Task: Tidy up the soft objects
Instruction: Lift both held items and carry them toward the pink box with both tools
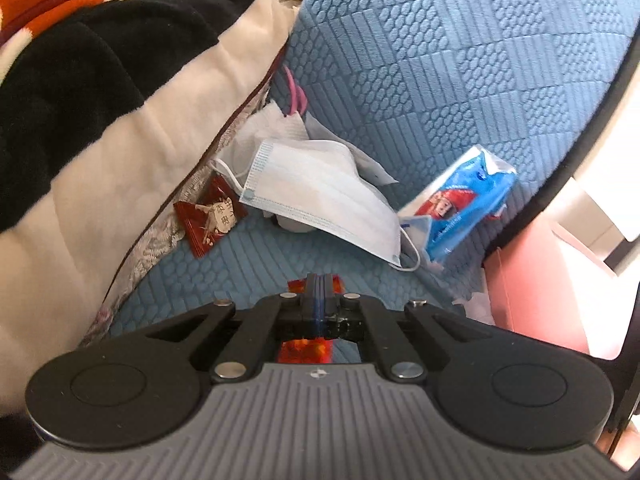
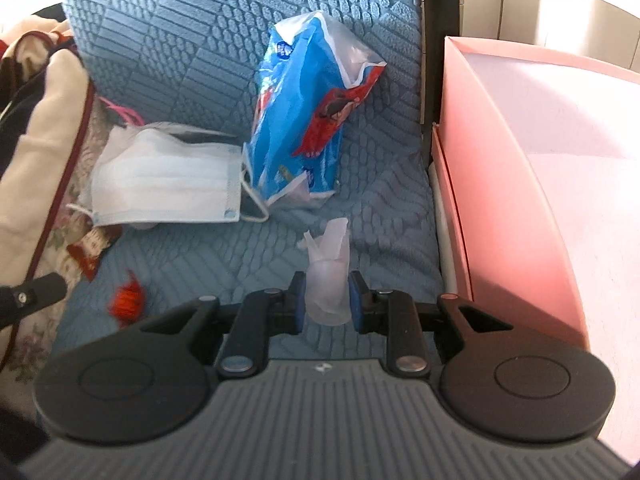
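My left gripper (image 1: 318,280) is shut on a small orange-red wrapper (image 1: 306,350), low over the blue sofa seat (image 1: 248,264); the wrapper also shows in the right wrist view (image 2: 127,300). My right gripper (image 2: 327,280) is shut on a crumpled white tissue (image 2: 328,276), just left of the pink box (image 2: 520,184). A white-and-blue face mask (image 1: 320,196) (image 2: 168,178) lies on the seat. A blue snack bag (image 1: 460,204) (image 2: 304,120) leans against the backrest. A dark red packet (image 1: 210,216) (image 2: 90,248) lies by the blanket.
A cream, black and orange blanket (image 1: 100,100) (image 2: 36,152) piles up on the left. White tissue and a pink cord (image 1: 296,96) sit in the seat crease. The pink box (image 1: 536,280) stands open at the sofa's right end. A tissue scrap (image 1: 476,304) lies beside it.
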The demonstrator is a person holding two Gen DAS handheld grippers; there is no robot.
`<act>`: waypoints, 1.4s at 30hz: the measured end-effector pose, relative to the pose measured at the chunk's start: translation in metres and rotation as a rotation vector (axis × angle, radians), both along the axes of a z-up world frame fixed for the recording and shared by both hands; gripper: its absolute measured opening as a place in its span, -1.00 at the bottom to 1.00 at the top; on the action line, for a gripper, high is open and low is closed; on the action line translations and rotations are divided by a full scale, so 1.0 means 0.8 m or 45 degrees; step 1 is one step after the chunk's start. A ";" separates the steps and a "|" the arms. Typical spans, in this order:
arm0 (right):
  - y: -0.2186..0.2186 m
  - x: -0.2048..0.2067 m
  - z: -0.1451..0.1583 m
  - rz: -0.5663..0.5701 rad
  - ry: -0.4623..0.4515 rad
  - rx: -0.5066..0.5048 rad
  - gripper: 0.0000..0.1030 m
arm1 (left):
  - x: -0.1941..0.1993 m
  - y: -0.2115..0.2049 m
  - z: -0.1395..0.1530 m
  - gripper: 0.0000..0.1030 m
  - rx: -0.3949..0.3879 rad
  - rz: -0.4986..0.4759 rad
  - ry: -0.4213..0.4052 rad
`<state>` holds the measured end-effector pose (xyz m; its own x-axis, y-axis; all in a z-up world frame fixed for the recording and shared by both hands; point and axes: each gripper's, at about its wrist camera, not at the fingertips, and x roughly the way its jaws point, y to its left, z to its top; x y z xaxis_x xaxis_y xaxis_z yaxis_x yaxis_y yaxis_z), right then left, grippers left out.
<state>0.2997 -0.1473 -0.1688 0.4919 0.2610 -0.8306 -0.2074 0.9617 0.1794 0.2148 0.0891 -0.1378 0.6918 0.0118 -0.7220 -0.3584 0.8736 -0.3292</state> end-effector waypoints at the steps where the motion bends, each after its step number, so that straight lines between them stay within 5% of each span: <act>1: -0.002 -0.006 0.001 0.002 0.003 0.003 -0.50 | -0.002 -0.002 0.000 -1.00 0.009 -0.005 0.002; 8: -0.008 -0.033 -0.007 0.024 0.054 0.007 -0.50 | 0.011 -0.005 -0.026 -0.91 -0.076 -0.094 0.130; 12: -0.009 -0.041 -0.009 0.034 0.069 0.001 -0.49 | 0.018 -0.018 -0.036 -0.03 -0.050 -0.143 0.167; 16: -0.007 -0.045 -0.011 0.054 0.077 -0.012 -0.49 | 0.024 -0.030 -0.037 0.34 0.029 -0.182 0.174; 33: 0.004 -0.045 -0.026 0.101 0.092 -0.075 -0.47 | 0.059 -0.064 -0.075 0.35 0.133 -0.274 0.264; 37: 0.002 -0.045 -0.025 0.095 0.089 -0.067 -0.48 | 0.057 -0.066 -0.074 0.14 0.180 -0.258 0.233; 42: 0.000 -0.046 -0.022 0.094 0.073 -0.061 -0.48 | 0.054 -0.065 -0.069 0.13 0.205 -0.262 0.217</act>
